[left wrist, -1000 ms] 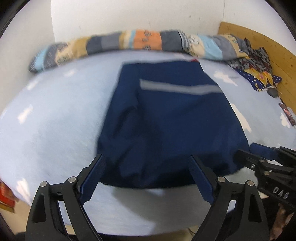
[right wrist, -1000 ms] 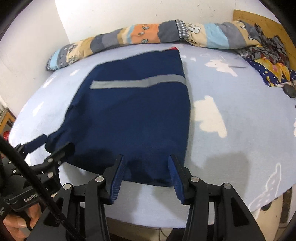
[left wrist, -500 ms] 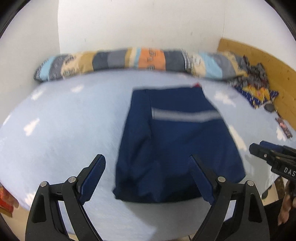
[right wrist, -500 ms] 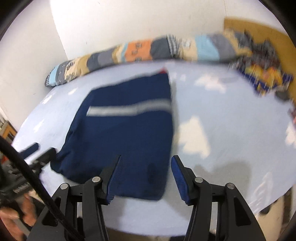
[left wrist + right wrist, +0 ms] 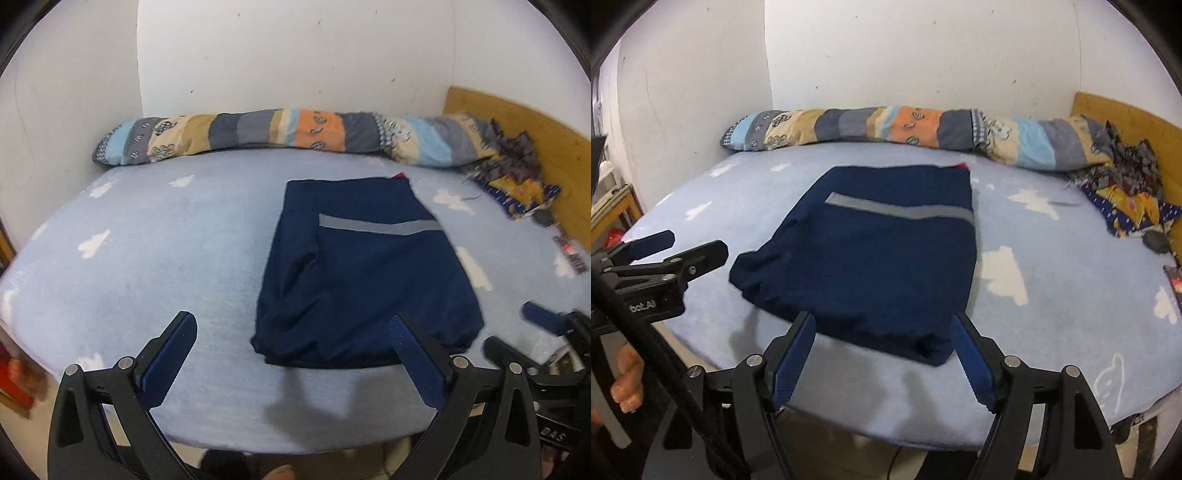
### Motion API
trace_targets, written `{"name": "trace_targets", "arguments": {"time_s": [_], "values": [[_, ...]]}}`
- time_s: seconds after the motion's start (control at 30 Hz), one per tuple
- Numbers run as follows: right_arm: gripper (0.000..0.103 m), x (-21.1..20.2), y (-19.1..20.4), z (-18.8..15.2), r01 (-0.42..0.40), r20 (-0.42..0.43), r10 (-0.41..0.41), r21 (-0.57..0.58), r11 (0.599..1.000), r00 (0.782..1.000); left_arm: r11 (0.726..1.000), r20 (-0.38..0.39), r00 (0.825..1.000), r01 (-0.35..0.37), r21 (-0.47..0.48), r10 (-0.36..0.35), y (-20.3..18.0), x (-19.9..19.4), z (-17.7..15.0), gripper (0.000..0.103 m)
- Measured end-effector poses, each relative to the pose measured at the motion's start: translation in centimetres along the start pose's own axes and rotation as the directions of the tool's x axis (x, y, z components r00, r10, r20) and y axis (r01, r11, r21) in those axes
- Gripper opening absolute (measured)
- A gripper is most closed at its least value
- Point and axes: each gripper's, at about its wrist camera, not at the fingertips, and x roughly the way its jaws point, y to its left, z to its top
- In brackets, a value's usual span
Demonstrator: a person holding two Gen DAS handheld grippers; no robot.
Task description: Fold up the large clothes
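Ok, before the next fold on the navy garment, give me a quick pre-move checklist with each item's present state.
1. Navy garment lies flat on the bed sheet: ok.
2. Left hand-held gripper holds nothing, its jaws opening: ok.
3. Right hand-held gripper holds nothing, its jaws opening: ok.
4. Near hem free of both grippers: ok.
5. Patchwork bolster and clothes pile lie apart from the garment: ok.
6. Layers underneath are even: cannot tell.

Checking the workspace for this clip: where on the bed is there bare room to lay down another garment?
Widest bare sheet: left of the folded navy garment, below the patchwork bolster. A narrower strip lies right of the garment. The far right corner is crowded with a crumpled cloth pile by the wooden board.
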Motion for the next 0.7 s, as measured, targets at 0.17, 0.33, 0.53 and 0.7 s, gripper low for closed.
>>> {"name": "trace_targets", "arguments": {"time_s": [0.17,0.33,0.53,0.7], "values": [[0.084,-0.9,0.5,0.6,0.088,0.108,-0.087,-0.003,0.996,0.99,0.997,0.016,0.999,-0.05,0.056,0.049,-1.3,-0.2,0.5,0.103],[0.091,-2.0,1.3,1.0,0.09,0.189,-0.086,-0.009,0.996,0.978,0.988,0.08,0.99,-0.127,0.09,0.12,-2.1,-1.5,0.3,0.103],[0.091,-1.6,1.7,0.8,0.089,0.172,-0.086,-0.012,0.996,0.981,0.98,0.09,0.989,-0.132,0.146,0.119,-2.8,-1.5,-0.1,0.103],[0.091,-2.1,1.7,0.6,0.105,0.194,-0.1,-0.015,0.994,0.976,0.983,0.081,0.991,-0.121,0.14,0.11,-2.7,-1.5,0.0,0.103]]}}
